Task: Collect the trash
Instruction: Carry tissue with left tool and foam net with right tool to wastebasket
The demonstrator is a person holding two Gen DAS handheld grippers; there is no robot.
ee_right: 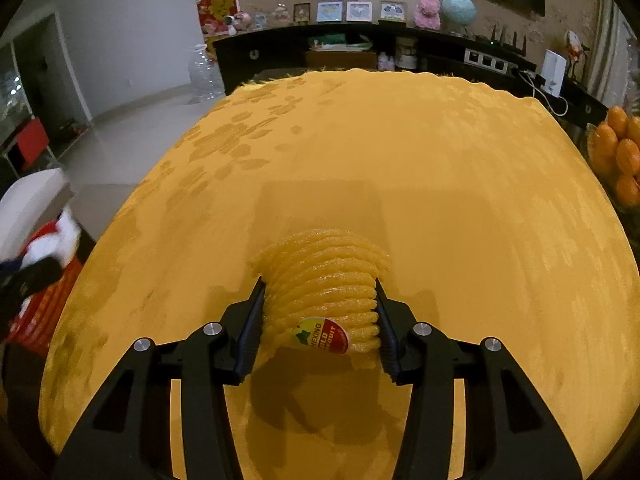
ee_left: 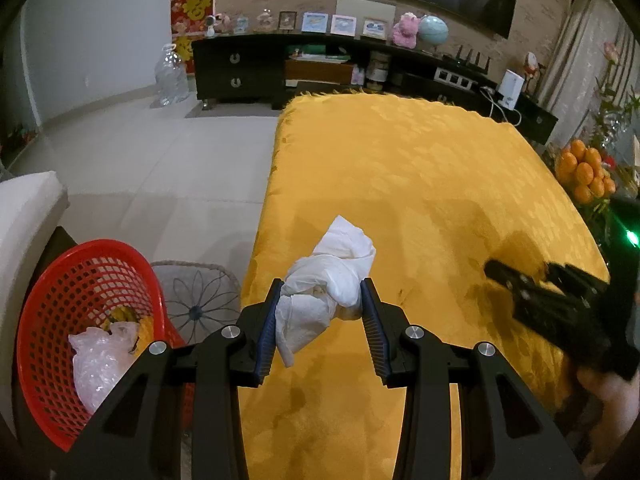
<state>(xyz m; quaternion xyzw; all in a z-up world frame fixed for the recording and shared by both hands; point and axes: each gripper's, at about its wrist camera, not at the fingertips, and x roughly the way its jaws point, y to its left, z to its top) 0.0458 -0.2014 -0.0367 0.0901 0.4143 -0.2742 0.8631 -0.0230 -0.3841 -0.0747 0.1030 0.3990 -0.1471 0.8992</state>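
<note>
**Two grippers, two bits of trash**

Black fingers with blue pads sit closest to us in the left wrist view. That is our left gripper [ee_left: 322, 300], and it squeezes a crumpled white tissue [ee_left: 324, 292] between its pads. We hold the tissue up over the near left edge of the yellow tablecloth [ee_left: 420, 168]. Down to the left of the table stands a red basket [ee_left: 86, 320]. It has a clear plastic bag [ee_left: 96, 360] in it, with something yellow tucked behind the bag. Just beside the red basket stands a wire basket [ee_left: 196, 300]. Over on the right of this view we see our other gripper, dark and blurry, low over the cloth.

From the right wrist view, our right gripper [ee_right: 320, 300] has its fingers pressed on both sides of a yellow foam fruit net [ee_right: 324, 280]. Its jaws are part way closed around it. A round sticker [ee_right: 324, 336] shows on the near end of the net. The net lies on the yellow cloth, near the middle of the table. Far on the right, a pile of oranges [ee_right: 618, 152] sits past the table's edge.
</note>
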